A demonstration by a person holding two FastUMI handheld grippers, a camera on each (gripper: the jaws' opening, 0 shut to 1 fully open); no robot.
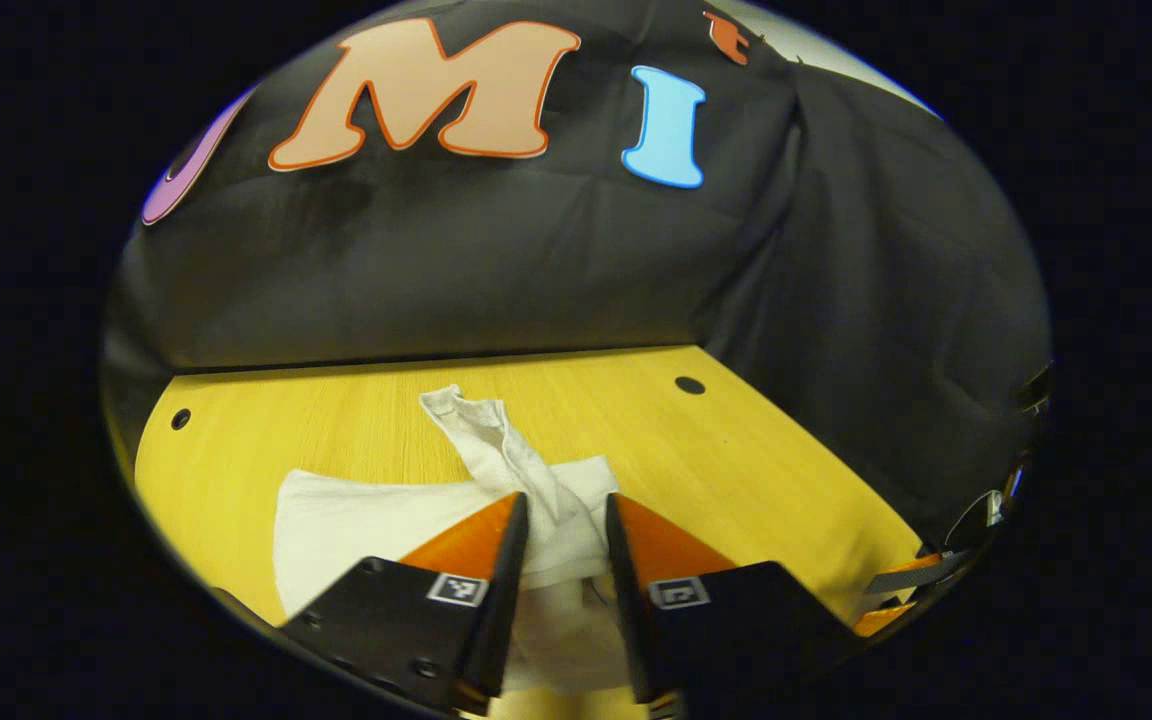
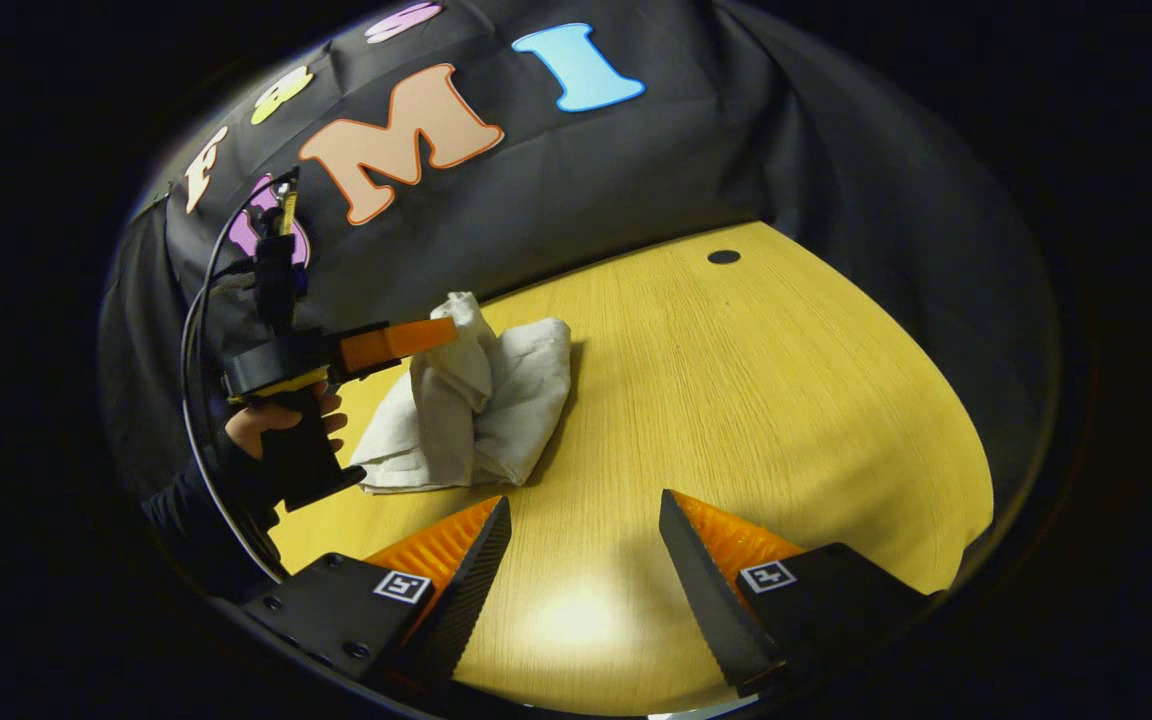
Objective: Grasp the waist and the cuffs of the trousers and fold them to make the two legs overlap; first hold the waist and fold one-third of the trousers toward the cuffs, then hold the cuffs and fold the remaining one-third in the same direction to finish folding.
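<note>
Left gripper view had the left gripper (image 1: 563,505) low in the picture, its two fingers drawn in to a narrow gap and a bunched fold of the pale off-white cloth trousers (image 1: 386,515) standing between them; the cloth filled that gap, yet whether both fingers pressed on it could not be told from this angle. Each finger block carried a small square black-and-white marker tag (image 1: 457,588), a coded pattern and no readable writing. From the pinch a twisted ridge of fabric rose up and away toward the back, while the rest of the trousers lay flat to the left on the yellow wood-grain tabletop (image 1: 786,470), which had a small dark round hole (image 1: 689,385) near its far edge. Right gripper view showed the right gripper (image 2: 584,515) with its fingers spread wide apart and nothing between them, only bare tabletop under the gap. It bore the same kind of square marker tags (image 2: 404,586), again without legible words. Farther off, at the left, this view caught the other gripper from the side, held by a person's hand (image 2: 271,420) in a dark sleeve (image 2: 186,500), with a black cable (image 2: 198,300) looping above it and one finger lying along the top of the raised trousers. From here the garment appeared as a crumpled, partly folded heap near the table's back left, well apart from the right gripper.
</note>
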